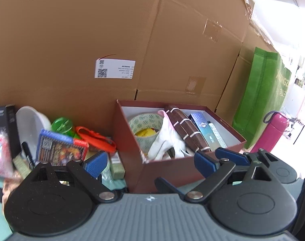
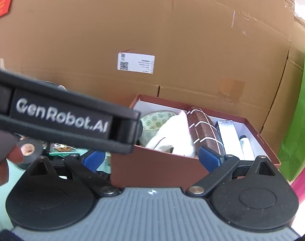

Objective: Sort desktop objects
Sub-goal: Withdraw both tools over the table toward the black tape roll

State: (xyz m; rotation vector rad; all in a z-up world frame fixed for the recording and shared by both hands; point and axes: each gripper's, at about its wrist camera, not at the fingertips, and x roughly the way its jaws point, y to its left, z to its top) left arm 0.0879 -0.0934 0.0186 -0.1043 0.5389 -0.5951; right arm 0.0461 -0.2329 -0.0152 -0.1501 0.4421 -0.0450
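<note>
A dark red box with a white inside stands in front of me; it also shows in the right wrist view. It holds a patterned tape roll, a white cloth, a brown striped case and a blue carton. My left gripper is open and empty just before the box's near corner. My right gripper is open and empty at the box's front wall. The left gripper's body crosses the right wrist view. Loose items lie left of the box: a blue card box, an orange strap, a green ball.
Large cardboard boxes form a wall behind everything. A green bag and a pink bottle stand to the right. A white bowl and a black box are at the left. A black tape roll lies at the left.
</note>
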